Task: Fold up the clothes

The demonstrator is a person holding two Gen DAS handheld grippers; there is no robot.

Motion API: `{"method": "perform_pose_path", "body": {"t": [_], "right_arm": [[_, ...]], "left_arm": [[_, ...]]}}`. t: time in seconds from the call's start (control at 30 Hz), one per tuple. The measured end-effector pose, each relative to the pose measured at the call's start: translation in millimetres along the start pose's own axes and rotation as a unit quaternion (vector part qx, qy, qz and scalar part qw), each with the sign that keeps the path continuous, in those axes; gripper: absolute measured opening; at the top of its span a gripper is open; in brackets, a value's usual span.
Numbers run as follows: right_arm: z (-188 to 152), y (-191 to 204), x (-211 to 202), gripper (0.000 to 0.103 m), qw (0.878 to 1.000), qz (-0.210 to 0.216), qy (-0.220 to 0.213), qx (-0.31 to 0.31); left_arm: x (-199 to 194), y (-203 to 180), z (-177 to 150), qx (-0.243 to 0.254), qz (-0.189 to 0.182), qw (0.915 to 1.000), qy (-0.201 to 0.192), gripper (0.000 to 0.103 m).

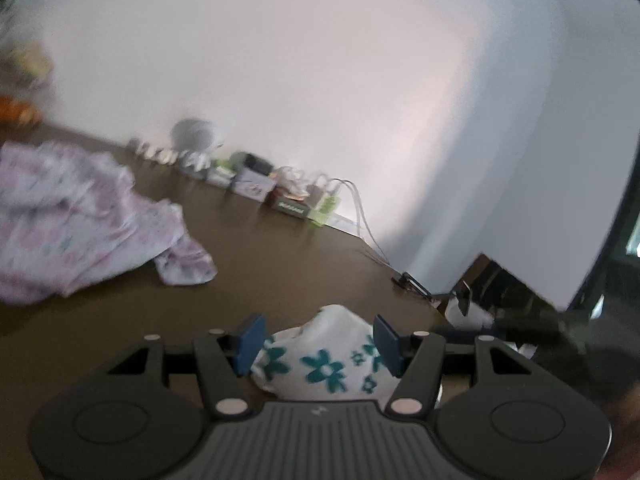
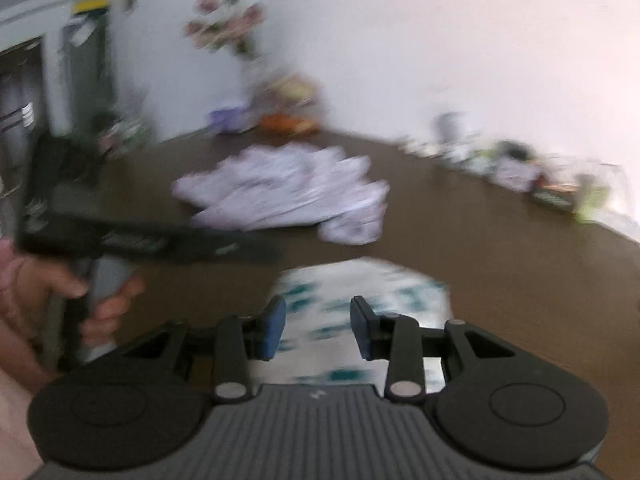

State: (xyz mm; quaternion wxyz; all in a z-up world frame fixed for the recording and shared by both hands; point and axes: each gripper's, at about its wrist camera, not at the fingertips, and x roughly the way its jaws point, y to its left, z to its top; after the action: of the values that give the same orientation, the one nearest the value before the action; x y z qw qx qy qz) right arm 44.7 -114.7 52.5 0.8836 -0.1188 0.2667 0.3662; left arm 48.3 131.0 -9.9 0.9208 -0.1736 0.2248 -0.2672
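On the brown table point(image 1: 280, 248), close in front of me, lies the white garment with teal flowers point(image 1: 320, 360). My left gripper point(image 1: 318, 342) is released: jaws apart on either side of the cloth, pads not pressing it. My right gripper point(image 2: 318, 328) also stands parted above the same garment point(image 2: 360, 292), gripping nothing. Pink-printed clothes pile point(image 1: 80, 216) sits farther back, well apart. Small clutter point(image 1: 280, 192) lines the wall. My hand point(image 2: 48, 300) holds the left tool's handle.
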Motion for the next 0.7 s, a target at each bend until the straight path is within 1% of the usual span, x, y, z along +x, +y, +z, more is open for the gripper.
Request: {"method": "perform_pose_path", "body": {"t": [0.03, 0.07, 0.1, 0.13, 0.2, 0.23, 0.3, 0.33, 0.4, 0.47, 0.5, 0.57, 0.6, 0.63, 0.67, 0.7], "right_arm": [[-1, -9, 2, 0.035, 1.000, -0.017, 0.002, 0.000], [-3, -19, 4, 0.035, 1.000, -0.030, 0.005, 0.001], [-6, -27, 9, 0.035, 1.000, -0.027, 0.007, 0.007], [-8, -32, 14, 0.035, 1.000, -0.019, 0.009, 0.010], [-17, -34, 26, 0.027, 1.000, -0.001, 0.015, 0.006], [-22, -33, 31, 0.026, 1.000, 0.005, 0.023, 0.002], [-32, -30, 39, 0.025, 0.999, 0.013, 0.036, -0.005], [-38, -28, 41, 0.025, 0.999, 0.014, 0.035, -0.009], [-48, -26, 45, 0.025, 0.999, 0.014, 0.027, -0.013], [-52, -31, 48, 0.025, 1.000, 0.021, 0.018, 0.002], [-51, -34, 48, 0.025, 1.000, 0.025, 0.014, 0.007], [-46, -43, 34, 0.026, 0.999, 0.031, -0.006, 0.023], [-43, -47, 28, 0.026, 0.999, 0.034, -0.017, 0.031], [-41, -51, 21, 0.026, 0.998, 0.037, -0.027, 0.038], [-38, -56, 15, 0.026, 0.998, 0.038, -0.037, 0.045], [-36, -60, 9, 0.026, 0.997, 0.033, -0.043, 0.047]], "left_arm": [[5, -7, 0, 0.012, -0.001, 0.9999, 0.005, 0.055], [11, -14, -1, 0.025, -0.003, 0.9996, 0.013, 0.050], [18, -21, -2, 0.039, -0.005, 0.9990, 0.022, 0.046], [24, -27, -4, 0.051, -0.005, 0.9982, 0.032, 0.040], [39, -36, -11, 0.072, 0.016, 0.9958, 0.055, 0.036], [45, -36, -16, 0.075, 0.024, 0.9947, 0.066, 0.032], [55, -36, -25, 0.080, 0.041, 0.9920, 0.089, 0.031], [59, -33, -29, 0.073, 0.043, 0.9916, 0.098, 0.031], [62, -29, -35, 0.070, 0.045, 0.9916, 0.099, 0.031], [63, -31, -35, 0.075, 0.050, 0.9908, 0.101, 0.031], [63, -33, -33, 0.079, 0.052, 0.9901, 0.103, 0.031], [60, -39, -25, 0.088, 0.054, 0.9901, 0.095, 0.032], [55, -44, -19, 0.099, 0.049, 0.9905, 0.081, 0.033], [49, -50, -11, 0.112, 0.039, 0.9910, 0.062, 0.037], [46, -55, -5, 0.118, 0.031, 0.9911, 0.053, 0.039], [48, -60, 1, 0.123, 0.023, 0.9910, 0.047, 0.039]]}}
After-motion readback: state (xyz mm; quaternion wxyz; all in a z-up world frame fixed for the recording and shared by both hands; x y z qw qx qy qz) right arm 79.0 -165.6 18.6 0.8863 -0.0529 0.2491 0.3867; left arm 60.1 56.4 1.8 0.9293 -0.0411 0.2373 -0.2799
